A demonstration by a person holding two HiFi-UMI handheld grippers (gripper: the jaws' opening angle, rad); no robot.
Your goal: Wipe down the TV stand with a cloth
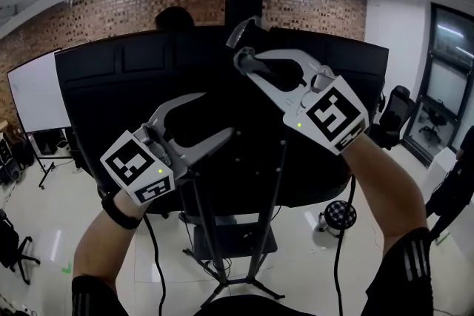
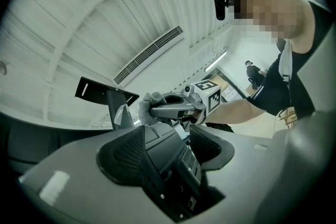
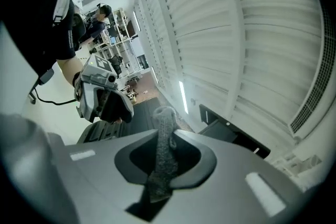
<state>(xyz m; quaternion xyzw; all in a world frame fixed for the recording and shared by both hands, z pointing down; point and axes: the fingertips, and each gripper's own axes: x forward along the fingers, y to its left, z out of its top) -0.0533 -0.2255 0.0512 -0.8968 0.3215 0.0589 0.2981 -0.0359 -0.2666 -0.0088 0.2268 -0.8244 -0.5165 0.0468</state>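
Cloth (image 3: 163, 147): grey, knitted texture; pinched as a narrow upright fold between the jaws of the right tool (image 1: 248, 55), its top end poking past the jaw tips; upper centre of the head view, near the television's top edge.
Right tool: clenched on the cloth; upper centre-right of the head view, marker cube facing the camera.
Left tool (image 1: 215, 113): released, jaws apart with nothing between them; left of centre, lower in the frame than the right tool and apart from it.
TV stand (image 1: 229, 239): black, splayed legs and a small shelf; bottom centre of the head view, on the pale floor (image 1: 311, 270), well below both tools; neither touches it.
Television (image 1: 133, 107): large black panel across the middle of the head view, above the stand.
Background: brick wall (image 1: 111, 11) at top; whiteboard (image 1: 33, 96) at left edge.
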